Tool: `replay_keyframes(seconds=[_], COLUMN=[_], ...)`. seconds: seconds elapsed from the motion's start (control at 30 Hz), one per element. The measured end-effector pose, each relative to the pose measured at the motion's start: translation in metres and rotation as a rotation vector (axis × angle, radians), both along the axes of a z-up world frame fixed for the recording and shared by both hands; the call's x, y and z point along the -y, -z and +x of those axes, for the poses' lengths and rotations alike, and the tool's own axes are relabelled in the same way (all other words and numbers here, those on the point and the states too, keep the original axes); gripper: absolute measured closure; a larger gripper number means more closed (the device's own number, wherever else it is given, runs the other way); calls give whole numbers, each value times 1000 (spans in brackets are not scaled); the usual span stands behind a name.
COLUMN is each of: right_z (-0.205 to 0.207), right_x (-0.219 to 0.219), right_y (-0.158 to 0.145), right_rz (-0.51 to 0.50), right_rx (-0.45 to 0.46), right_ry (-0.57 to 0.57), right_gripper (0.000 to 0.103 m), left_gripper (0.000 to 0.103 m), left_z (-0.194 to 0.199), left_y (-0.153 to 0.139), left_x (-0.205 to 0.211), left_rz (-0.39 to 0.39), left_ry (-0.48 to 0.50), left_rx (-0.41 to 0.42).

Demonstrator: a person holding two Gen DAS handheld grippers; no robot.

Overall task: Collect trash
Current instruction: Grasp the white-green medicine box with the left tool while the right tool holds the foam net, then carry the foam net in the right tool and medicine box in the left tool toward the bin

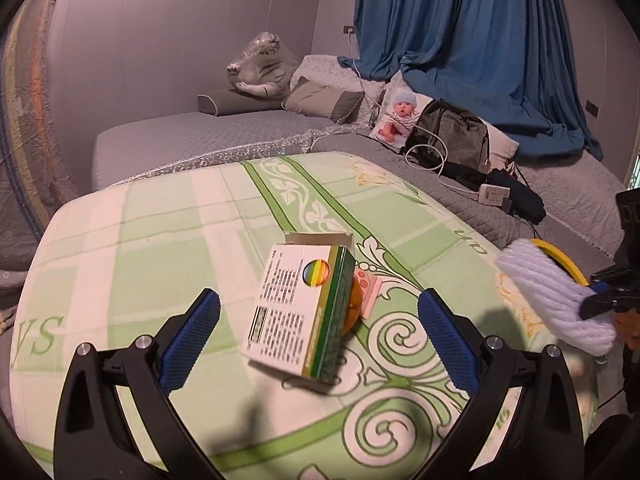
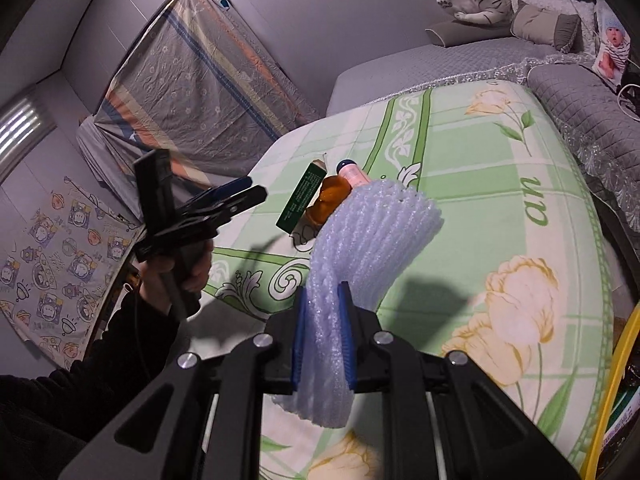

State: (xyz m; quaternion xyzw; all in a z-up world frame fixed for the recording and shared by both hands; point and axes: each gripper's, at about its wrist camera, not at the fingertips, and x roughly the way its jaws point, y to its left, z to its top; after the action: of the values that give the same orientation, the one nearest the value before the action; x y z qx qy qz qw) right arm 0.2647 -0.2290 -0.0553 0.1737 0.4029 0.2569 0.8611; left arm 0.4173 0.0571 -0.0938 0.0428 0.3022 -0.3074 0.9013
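Note:
A green and white carton [image 1: 298,312] lies on the green patterned bedspread [image 1: 160,240], with an orange bottle [image 1: 352,308] and a pink item [image 1: 370,286] tucked behind it. My left gripper [image 1: 320,312] is open, its blue pads either side of the carton and short of it. My right gripper [image 2: 323,300] is shut on a white foam net sleeve [image 2: 372,240], held above the bedspread [image 2: 480,184]. The sleeve also shows in the left wrist view [image 1: 556,296]. The carton [image 2: 304,196] and orange bottle [image 2: 328,200] lie beyond it, with my left gripper [image 2: 254,189] to their left.
A yellow-rimmed container [image 2: 618,380] stands at the bed's right edge, also visible in the left wrist view [image 1: 560,258]. Behind are a grey bed [image 1: 200,136] with pillows, a wrapped plush tiger [image 1: 260,66], a doll [image 1: 400,116], a backpack [image 1: 452,136] and a power strip [image 1: 494,194].

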Motion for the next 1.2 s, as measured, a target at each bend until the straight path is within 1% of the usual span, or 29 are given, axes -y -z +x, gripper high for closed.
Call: replay_keyframes(seconds=[0.2,0.3,0.4,0.53,0.8,0.83,0.87,0.9,0.93,1.1,1.2], right_z=[-1,-1,0,1,0,-1,-1,-1,-2,-6,-10], right_x=[5,6,5,4,1,1,0,0,1,1,2], right_y=[0,2,5,7,6,6,6,5,5,3,0], right_rz=[11,12,10,13,16,14,11,9,5,5,5], right_rx=[5,2,-1,-4,3,4,6,7,9,13,21], right_ry=[13,10,10,7,0,2,2,3,5,13,17], right_gripper=[88,88,88,88,88,88,88,88,88,88,88], left_gripper=[8,8,8,8,9,10,18,29,32,37,39], left_z=[35,48,58,65,67,67,66,66,66,64,61], left_y=[18,26,37,47,56,57,57,57,57,55,49], left_x=[18,20,24,25,23,22,22,23,23,22,18], left_rz=[45,32,35,24,8,6,4,8,13,18,10], left_ry=[73,100,111,129,147,147,150,151,153,150,129], left_rx=[-51,-92,-117,-155,-174,-174,-174,-173,-174,-169,-151])
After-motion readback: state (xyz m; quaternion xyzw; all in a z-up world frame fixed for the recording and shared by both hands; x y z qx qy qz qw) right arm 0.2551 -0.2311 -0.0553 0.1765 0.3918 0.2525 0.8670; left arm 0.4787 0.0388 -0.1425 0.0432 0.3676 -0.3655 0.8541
